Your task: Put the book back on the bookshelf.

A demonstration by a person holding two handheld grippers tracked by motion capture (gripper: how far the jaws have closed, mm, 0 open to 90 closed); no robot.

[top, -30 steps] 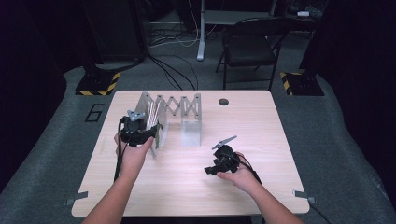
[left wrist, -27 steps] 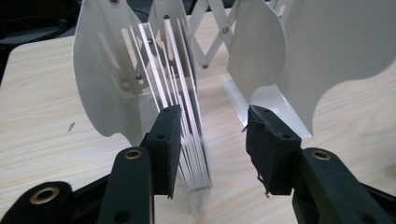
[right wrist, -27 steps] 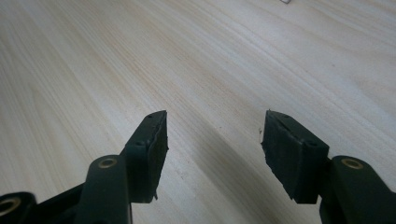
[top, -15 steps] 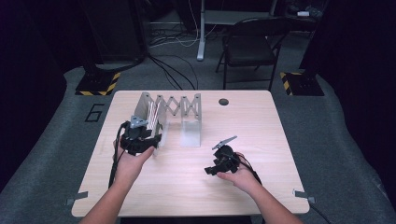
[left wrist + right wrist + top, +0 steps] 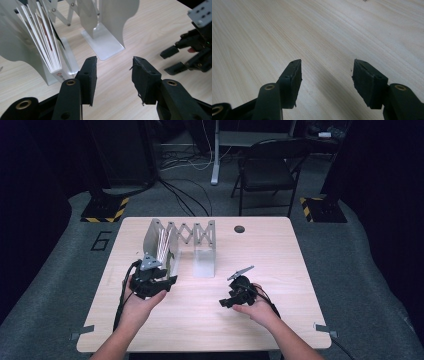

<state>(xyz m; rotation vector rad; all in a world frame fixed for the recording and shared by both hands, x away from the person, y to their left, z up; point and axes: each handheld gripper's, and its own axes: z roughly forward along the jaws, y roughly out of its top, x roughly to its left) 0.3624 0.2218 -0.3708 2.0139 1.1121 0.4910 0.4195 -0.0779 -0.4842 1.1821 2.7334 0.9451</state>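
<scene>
- Left gripper (image 5: 159,283) held low over the near-left part of the table, jaws spread wide with nothing between them; in the left gripper view (image 5: 113,72) aimed at bare wood just short of the rack.
- Right gripper (image 5: 226,301) resting near the table's front centre-right, jaws likewise wide and empty; in the right gripper view (image 5: 325,75) pointed at bare wood grain.
- Wooden table (image 5: 280,265) light in tone, rectangular, set on grey carpet.
- Black folding chair (image 5: 270,167) standing beyond the far edge of the table.
- Expanding metal book rack (image 5: 197,237) sitting on the far-left half of the table, two upright end plates joined by a scissor lattice; seen close in the left gripper view (image 5: 100,35).
- Thin book (image 5: 162,247) standing against the rack's left end plate, leaning slightly; pages fanned, spine down, in the left gripper view (image 5: 42,45).
- Left hand (image 5: 137,302) wrapped under the left gripper; right hand (image 5: 257,307) behind the right gripper.
- Grey three-cornered plate (image 5: 148,262) visible atop the left gripper.
- Small dark round hole or cap (image 5: 239,228) near the table's far edge; cannot tell which.
</scene>
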